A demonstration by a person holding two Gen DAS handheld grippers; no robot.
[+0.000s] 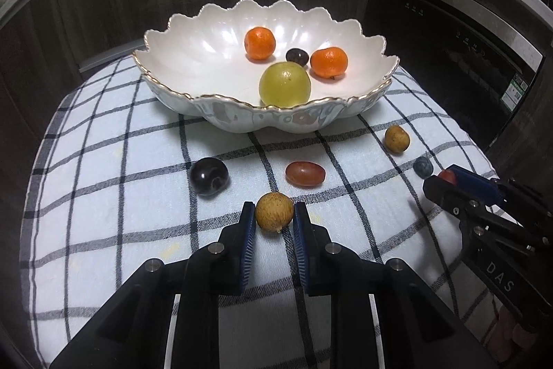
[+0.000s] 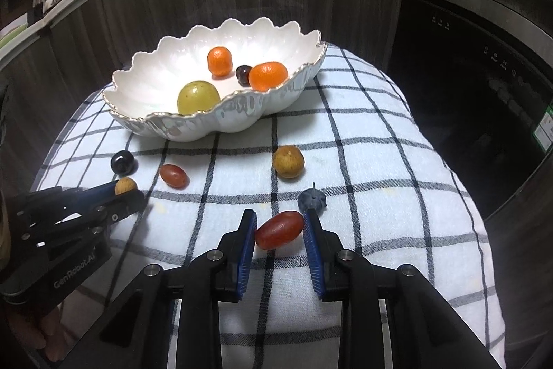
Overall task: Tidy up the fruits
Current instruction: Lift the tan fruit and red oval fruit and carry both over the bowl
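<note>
On the checked cloth [image 1: 103, 196], a soft white weave crossed with dark lines, the loose fruit lies in a scattered row in front of the bowl. At far left sits a glossy, near-black round grape [image 1: 208, 176]. Just right of it and nearer, the left gripper [image 1: 274, 213] has its ribbed blue pads pressed against a tan, rough-skinned longan [image 1: 274, 212], holding it on both sides. Beyond that lies an oval red grape [image 1: 305, 174], smooth and slightly translucent. Further right is a second longan [image 2: 288, 161], speckled brown and round, then a dusty blue blueberry [image 2: 312, 200] with its small crown showing. Touching distance from the berry, the right gripper [image 2: 280, 230] is clamped on an elongated red grape [image 2: 279, 229], which lies tilted between the pads.

Behind all this, at the far side, stands the scalloped porcelain bowl [image 1: 193, 37], pearly white with a gilt rim. Inside, left to right, are a pebbly orange kumquat [image 1: 260, 43], a large waxy green grape [image 1: 284, 83] at the near wall, a small dark grape [image 1: 297, 56], and another kumquat [image 1: 328, 62].
</note>
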